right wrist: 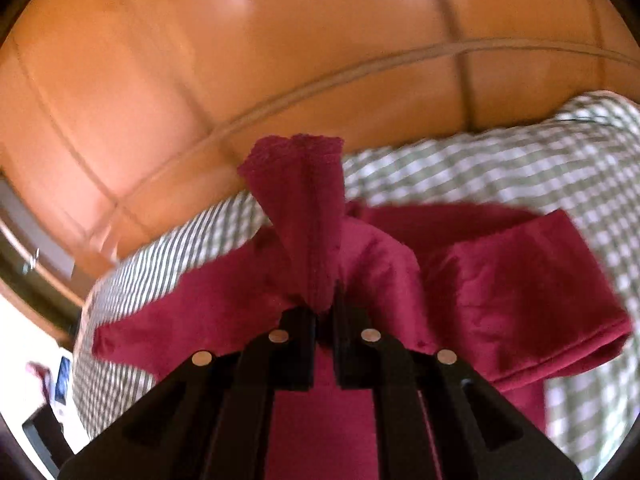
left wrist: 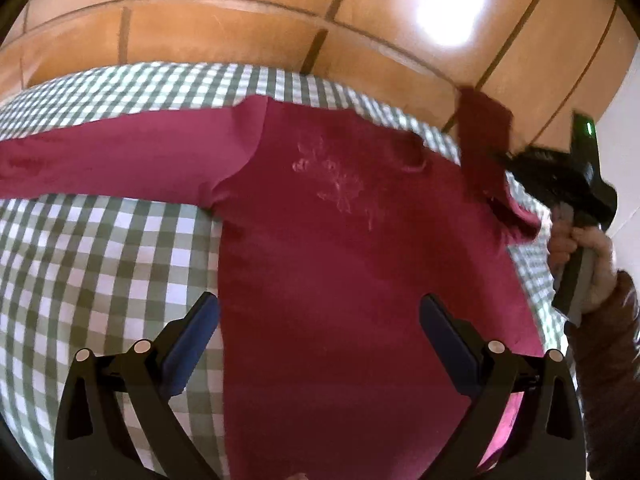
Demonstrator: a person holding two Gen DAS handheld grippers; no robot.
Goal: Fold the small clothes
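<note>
Two tongs work a red shirt (left wrist: 340, 248) spread on a green-checked cloth (left wrist: 100, 248) above orange floor tiles (left wrist: 224, 36): left tongs (left wrist: 320, 320) gape wide, empty; right tongs (right wrist: 324, 312) pinch its sleeve, lifted.

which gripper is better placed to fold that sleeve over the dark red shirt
Right. The right gripper already has its jaws shut on the sleeve cuff of the dark red long-sleeved cotton shirt, lifted off the green-checked cloth. The left gripper hangs open over the body.
</note>
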